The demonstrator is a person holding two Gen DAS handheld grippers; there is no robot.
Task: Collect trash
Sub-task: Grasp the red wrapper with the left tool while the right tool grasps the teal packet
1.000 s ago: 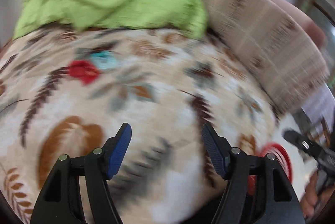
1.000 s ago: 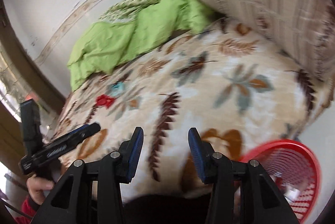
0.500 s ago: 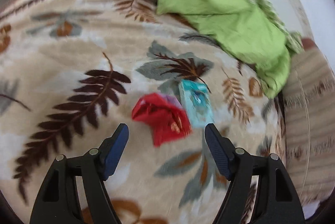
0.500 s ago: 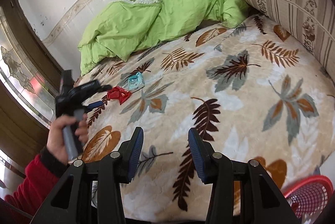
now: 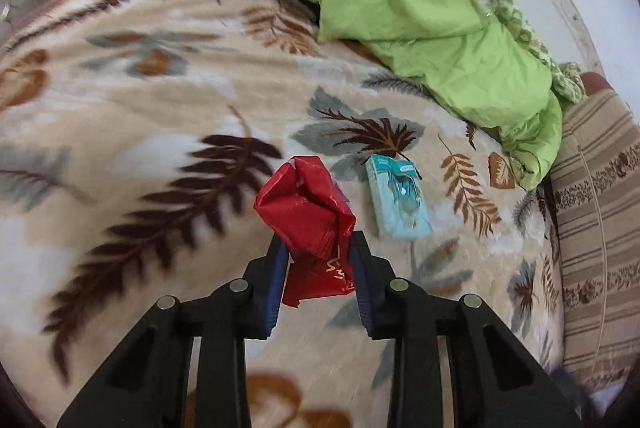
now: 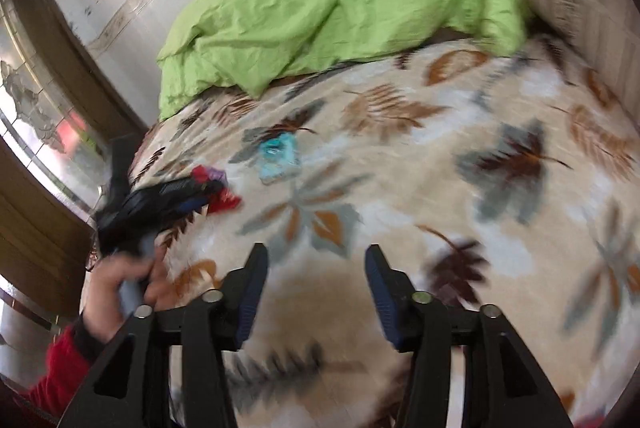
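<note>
Red wrapper (image 5: 306, 212), crumpled, sits clamped between the blue pads of the left tool (image 5: 318, 248), just above the bed's leaf-print blanket (image 5: 160, 132). Only its lower part looks pinched, so the slick foil could slip out on a quick swing. The plush blanket gives underfoot; a green duvet (image 5: 420, 8) is heaped by the white wall. The teal packet (image 5: 400, 200) lies just beside. The right tool (image 6: 316, 280) hangs apart, empty.

left tool (image 5: 318, 242) now clamping red wrapper (image 5: 308, 216)
</note>
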